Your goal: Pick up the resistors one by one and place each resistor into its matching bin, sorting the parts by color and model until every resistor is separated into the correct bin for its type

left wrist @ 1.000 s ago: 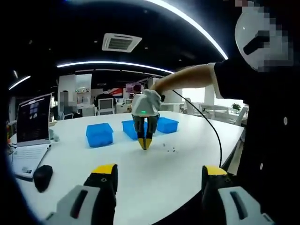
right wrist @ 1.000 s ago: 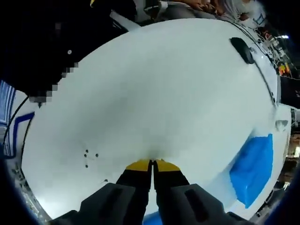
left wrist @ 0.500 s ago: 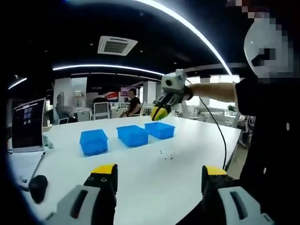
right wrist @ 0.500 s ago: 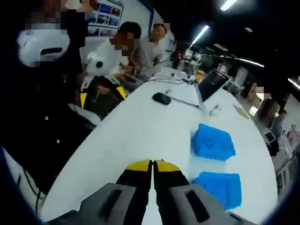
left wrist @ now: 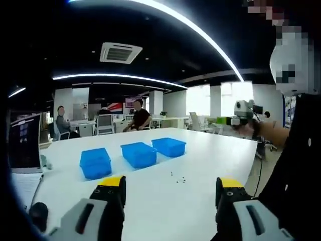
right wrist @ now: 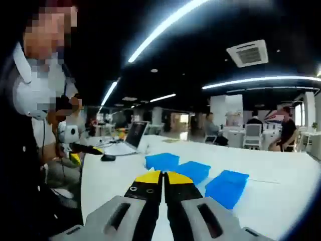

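Several tiny dark resistors (left wrist: 178, 176) lie loose on the white table (left wrist: 150, 191), in front of three blue bins (left wrist: 95, 161) (left wrist: 139, 153) (left wrist: 169, 146). My left gripper (left wrist: 170, 183) hovers low over the near table edge, jaws wide open and empty. My right gripper (left wrist: 243, 113) is held up off the table at the far right. In the right gripper view, the right gripper (right wrist: 163, 176) is shut, and I see nothing between its yellow tips. The same bins (right wrist: 162, 160) (right wrist: 193, 170) (right wrist: 226, 187) lie beyond it. The left gripper (right wrist: 72, 145) shows at the left, by the person.
A laptop (left wrist: 22, 140) and a black mouse (left wrist: 37, 216) sit at the table's left end, seen also as laptop (right wrist: 133, 135) and mouse (right wrist: 108, 157). People sit at desks (left wrist: 138, 118) in the background. The person's dark sleeve (left wrist: 296, 165) fills the right side.
The right gripper has lifted off the table near the resistors and swung up and away to the right, still shut. The left gripper stays open, its view shifted slightly.
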The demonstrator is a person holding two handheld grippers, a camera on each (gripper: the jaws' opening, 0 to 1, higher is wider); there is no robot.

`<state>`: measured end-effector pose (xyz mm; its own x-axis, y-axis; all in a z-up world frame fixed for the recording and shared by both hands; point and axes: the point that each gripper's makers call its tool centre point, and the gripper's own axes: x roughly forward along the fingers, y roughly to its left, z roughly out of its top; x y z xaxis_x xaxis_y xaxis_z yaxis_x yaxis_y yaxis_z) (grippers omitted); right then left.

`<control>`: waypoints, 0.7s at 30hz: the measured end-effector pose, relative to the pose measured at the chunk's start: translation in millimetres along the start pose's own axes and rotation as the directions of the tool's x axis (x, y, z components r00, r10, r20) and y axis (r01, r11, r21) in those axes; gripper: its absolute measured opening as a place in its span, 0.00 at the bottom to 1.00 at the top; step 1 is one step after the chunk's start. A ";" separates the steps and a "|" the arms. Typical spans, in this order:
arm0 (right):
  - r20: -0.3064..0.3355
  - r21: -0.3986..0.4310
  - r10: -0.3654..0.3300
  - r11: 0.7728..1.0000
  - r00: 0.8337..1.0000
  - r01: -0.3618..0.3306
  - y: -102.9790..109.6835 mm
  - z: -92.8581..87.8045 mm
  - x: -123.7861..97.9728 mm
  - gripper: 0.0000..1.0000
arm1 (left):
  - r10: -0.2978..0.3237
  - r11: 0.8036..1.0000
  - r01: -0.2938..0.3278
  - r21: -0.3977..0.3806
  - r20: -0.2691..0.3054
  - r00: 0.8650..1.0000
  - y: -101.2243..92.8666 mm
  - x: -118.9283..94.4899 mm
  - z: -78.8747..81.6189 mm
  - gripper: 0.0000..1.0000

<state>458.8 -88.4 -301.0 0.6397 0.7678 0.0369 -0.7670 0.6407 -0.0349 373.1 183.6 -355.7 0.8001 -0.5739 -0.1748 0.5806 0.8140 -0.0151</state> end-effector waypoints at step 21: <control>0.071 0.046 -0.113 0.993 0.991 0.109 -69.2 38.4 74.6 0.05 | 0.044 0.999 -0.044 -0.001 0.018 0.999 -2.4 -18.2 4.0 0.73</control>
<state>557.7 -75.7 -257.5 0.7167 0.6884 0.1116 -0.6939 0.7199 0.0150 357.8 191.8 -348.5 0.8275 -0.5389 -0.1578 0.5445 0.8387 -0.0086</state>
